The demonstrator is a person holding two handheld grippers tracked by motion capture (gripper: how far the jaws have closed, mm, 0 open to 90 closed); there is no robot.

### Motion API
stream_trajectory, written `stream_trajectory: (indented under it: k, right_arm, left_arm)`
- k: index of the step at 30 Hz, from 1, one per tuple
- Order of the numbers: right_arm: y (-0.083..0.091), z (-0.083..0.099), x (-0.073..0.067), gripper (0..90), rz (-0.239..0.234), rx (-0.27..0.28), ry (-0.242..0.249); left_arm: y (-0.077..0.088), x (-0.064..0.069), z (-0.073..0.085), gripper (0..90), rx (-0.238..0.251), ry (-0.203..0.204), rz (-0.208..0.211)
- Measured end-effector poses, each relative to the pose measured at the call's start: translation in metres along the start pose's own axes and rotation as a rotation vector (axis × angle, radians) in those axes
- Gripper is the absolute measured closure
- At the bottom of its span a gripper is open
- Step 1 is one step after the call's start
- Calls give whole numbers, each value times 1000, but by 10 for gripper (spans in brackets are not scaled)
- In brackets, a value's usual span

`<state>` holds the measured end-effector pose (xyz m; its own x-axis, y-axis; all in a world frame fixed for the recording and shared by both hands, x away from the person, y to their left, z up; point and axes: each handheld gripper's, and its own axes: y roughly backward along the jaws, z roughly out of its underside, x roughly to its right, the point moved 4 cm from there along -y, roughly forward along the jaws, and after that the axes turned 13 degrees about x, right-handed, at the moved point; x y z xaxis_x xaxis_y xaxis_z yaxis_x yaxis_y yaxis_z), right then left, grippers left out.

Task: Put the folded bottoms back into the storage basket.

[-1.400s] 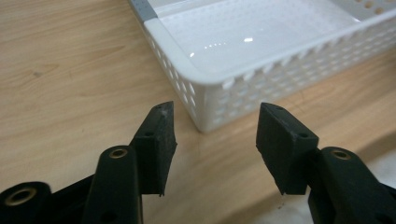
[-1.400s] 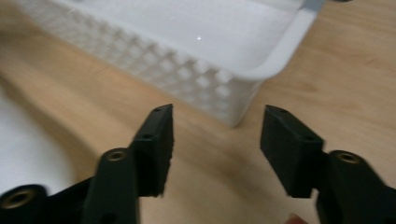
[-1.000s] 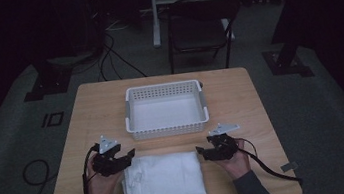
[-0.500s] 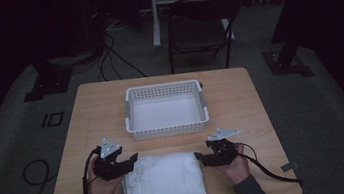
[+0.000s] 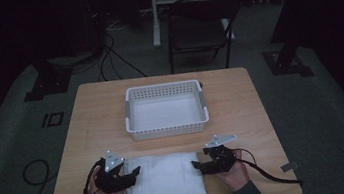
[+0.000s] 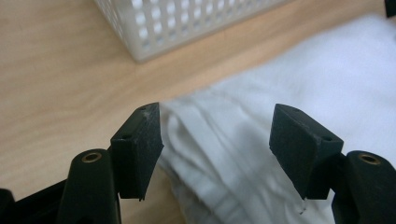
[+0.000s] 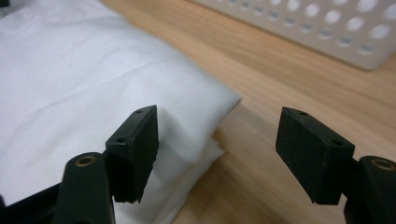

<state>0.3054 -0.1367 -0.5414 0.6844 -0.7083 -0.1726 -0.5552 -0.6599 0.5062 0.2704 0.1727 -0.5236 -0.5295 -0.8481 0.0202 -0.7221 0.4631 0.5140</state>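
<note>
A folded white cloth lies flat near the table's front edge. My left gripper is at its left end and my right gripper at its right end, both pointing inward. In the left gripper view, the left gripper stands open with the cloth and its folded corner between the jaws; the pads do not press it. In the right gripper view, the right gripper is open over the corner of the cloth, which lies by one jaw. Both pairs of jaws have just been opening.
A white perforated basket stands behind the cloth at the middle of the wooden table; nothing lies in it. A chair and stand legs are on the floor beyond. Cables trail off the table's front corners.
My left gripper has slid toward the table's front edge and in against the cloth's left end. The right hand has barely moved.
</note>
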Motion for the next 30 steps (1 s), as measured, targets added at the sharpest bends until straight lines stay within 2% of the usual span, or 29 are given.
stream_trajectory:
  k: [4, 8, 10, 12, 16, 17, 18, 19, 23, 30]
  right_arm:
    - [-8, 7, -2, 284, -18, -39, -13]
    - [-15, 12, -3, 300, -12, -72, -10]
    - [-18, 12, -4, 358, -8, -85, 6]
    - [-21, 12, -5, 466, -23, -98, 16]
    - [-25, 12, -5, 599, -31, -99, 22]
    - [-25, 12, -5, 599, -31, -99, 22]
    - [-25, 12, -5, 636, -32, -100, 23]
    - [-25, 12, -4, 712, -30, -99, 30]
    - [-26, 10, -1, 836, 0, -88, 48]
    - [-27, 4, 15, 858, 68, -68, 33]
  left_arm:
    - [-8, 3, 12, 364, -49, 15, 25]
    - [-14, 4, 13, 377, -65, 0, 22]
    - [-20, 6, 14, 386, -66, -17, 14]
    - [-24, 8, 13, 388, -67, -18, 12]
    - [-34, 10, 10, 398, -70, -35, 6]
    - [-34, 10, 10, 405, -70, -35, 6]
    - [-40, 12, 8, 405, -70, -37, 16]
    - [-43, 12, 8, 430, -70, -43, 16]
    - [-52, 15, 4, 453, -62, -58, 19]
    - [-73, 15, -8, 456, -49, -70, 26]
